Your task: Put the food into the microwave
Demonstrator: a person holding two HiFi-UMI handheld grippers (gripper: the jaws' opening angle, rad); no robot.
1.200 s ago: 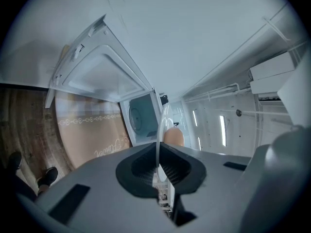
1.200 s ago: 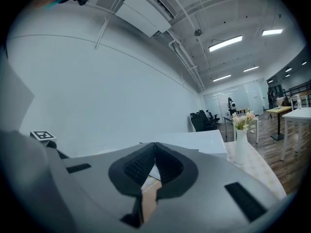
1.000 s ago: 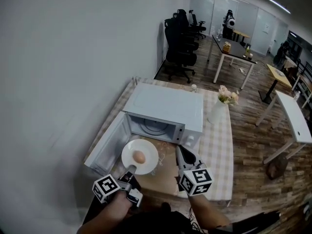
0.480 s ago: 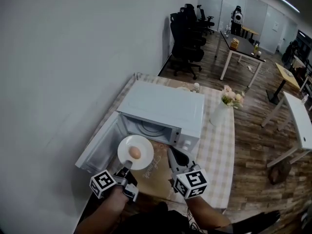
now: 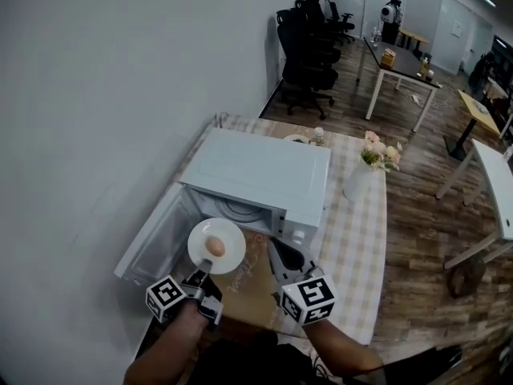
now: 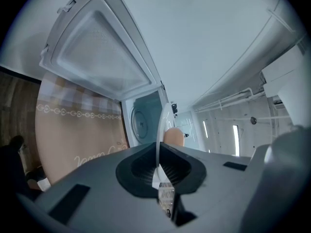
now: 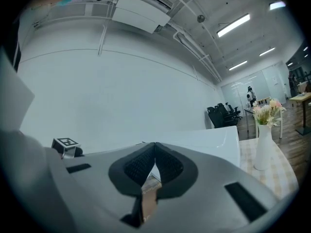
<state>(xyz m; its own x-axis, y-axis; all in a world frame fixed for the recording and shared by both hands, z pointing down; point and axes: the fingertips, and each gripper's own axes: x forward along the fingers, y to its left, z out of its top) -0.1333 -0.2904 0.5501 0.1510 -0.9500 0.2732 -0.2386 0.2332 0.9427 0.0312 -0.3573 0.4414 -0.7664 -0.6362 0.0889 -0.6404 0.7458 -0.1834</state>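
Observation:
A white plate (image 5: 216, 245) carries a brown egg (image 5: 214, 246) and hangs just in front of the open cavity of the white microwave (image 5: 256, 172). My left gripper (image 5: 201, 277) is shut on the plate's near rim. In the left gripper view the plate (image 6: 160, 135) shows edge-on between the jaws, the egg (image 6: 174, 137) beside it and the microwave cavity (image 6: 143, 123) beyond. The microwave door (image 5: 152, 235) hangs open to the left. My right gripper (image 5: 282, 255) is shut on nothing, held to the right of the plate near the microwave's front.
A checked cloth covers the table (image 5: 357, 231), with a tan mat (image 5: 252, 283) under the grippers. A white vase of flowers (image 5: 361, 175) stands right of the microwave. A small bottle (image 5: 319, 136) sits behind it. Office chairs and desks stand farther back.
The plate with the egg has moved forward and left toward the microwave opening with my left gripper. The right gripper stays close beside it.

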